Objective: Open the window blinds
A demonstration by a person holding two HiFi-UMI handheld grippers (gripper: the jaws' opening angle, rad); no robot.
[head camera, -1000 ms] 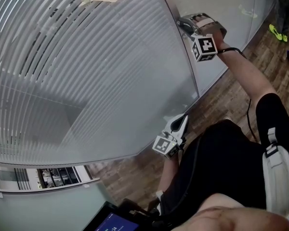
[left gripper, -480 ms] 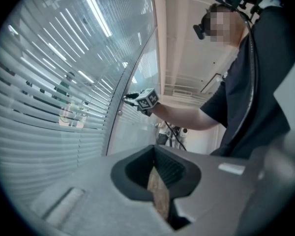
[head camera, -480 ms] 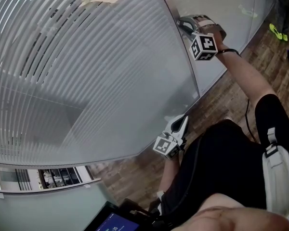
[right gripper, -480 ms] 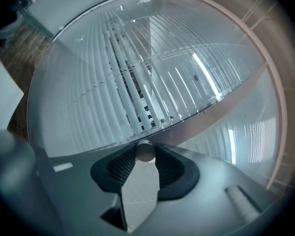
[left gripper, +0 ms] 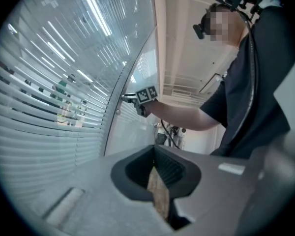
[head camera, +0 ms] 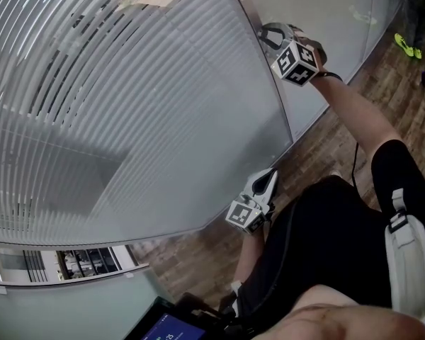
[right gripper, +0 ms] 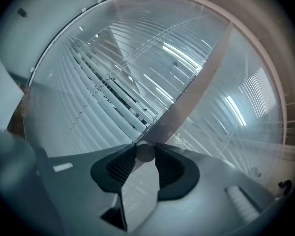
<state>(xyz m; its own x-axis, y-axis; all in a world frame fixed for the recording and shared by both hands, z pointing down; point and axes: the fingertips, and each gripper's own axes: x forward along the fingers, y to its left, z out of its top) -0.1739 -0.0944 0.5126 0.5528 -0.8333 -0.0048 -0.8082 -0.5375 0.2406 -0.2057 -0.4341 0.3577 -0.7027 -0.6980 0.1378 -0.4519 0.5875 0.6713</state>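
Right gripper view is showing the right claw point(right gripper: 146, 148) clamping a small round knob point(right gripper: 145, 154) on the frame post point(right gripper: 187, 100) beside the window blinds point(right gripper: 96, 90), whose slats are lying mostly shut. The left claw point(left gripper: 154, 151) is hanging closed and empty. The knob-twisting step seems to be in hand; the next move is calling for rolling that wrist until the slats tilt open. No writing is showing legibly, only square markers.

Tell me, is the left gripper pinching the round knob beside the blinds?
No. It is the right gripper that pinches the knob beside the blinds; the right gripper view shows its jaws closed on it. The left gripper hangs low, shut and empty.
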